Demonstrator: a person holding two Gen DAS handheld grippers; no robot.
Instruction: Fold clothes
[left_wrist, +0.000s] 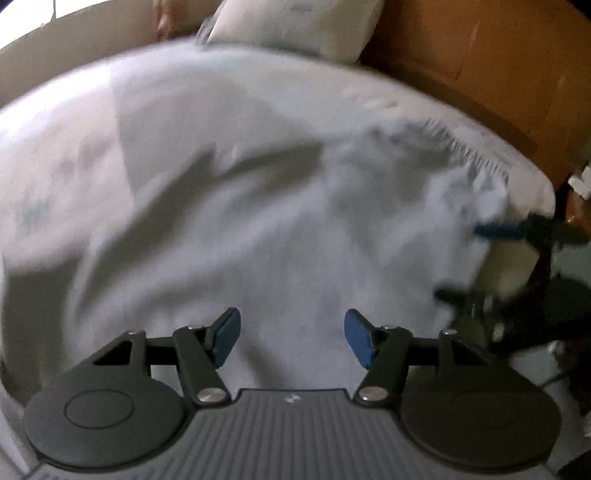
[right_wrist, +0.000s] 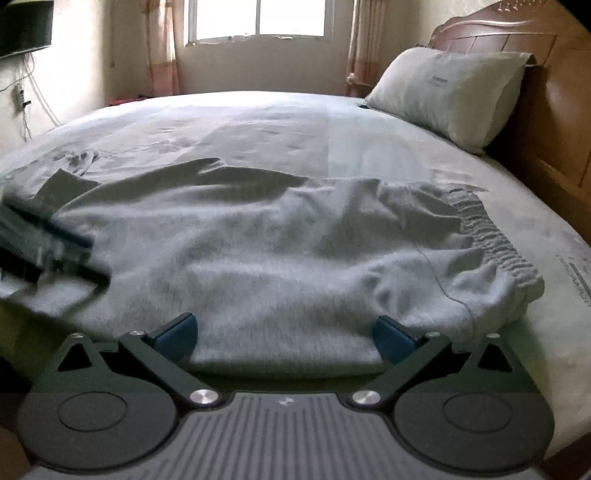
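While both sets of jaws stand spread, neither grips: left gripper (left_wrist: 292, 338) over grey garment (right_wrist: 258, 251), right gripper (right_wrist: 284, 332) at its near edge; garment flat on bed (right_wrist: 258, 110), gathered waistband (right_wrist: 498, 251) right; 1 pillow (right_wrist: 450, 96) by headboard (right_wrist: 554, 92)

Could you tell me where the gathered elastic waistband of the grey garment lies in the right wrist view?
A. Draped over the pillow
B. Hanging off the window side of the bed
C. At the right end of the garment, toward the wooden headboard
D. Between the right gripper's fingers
C: the ruched waistband runs along the right edge of the grey garment, on the side of the headboard.
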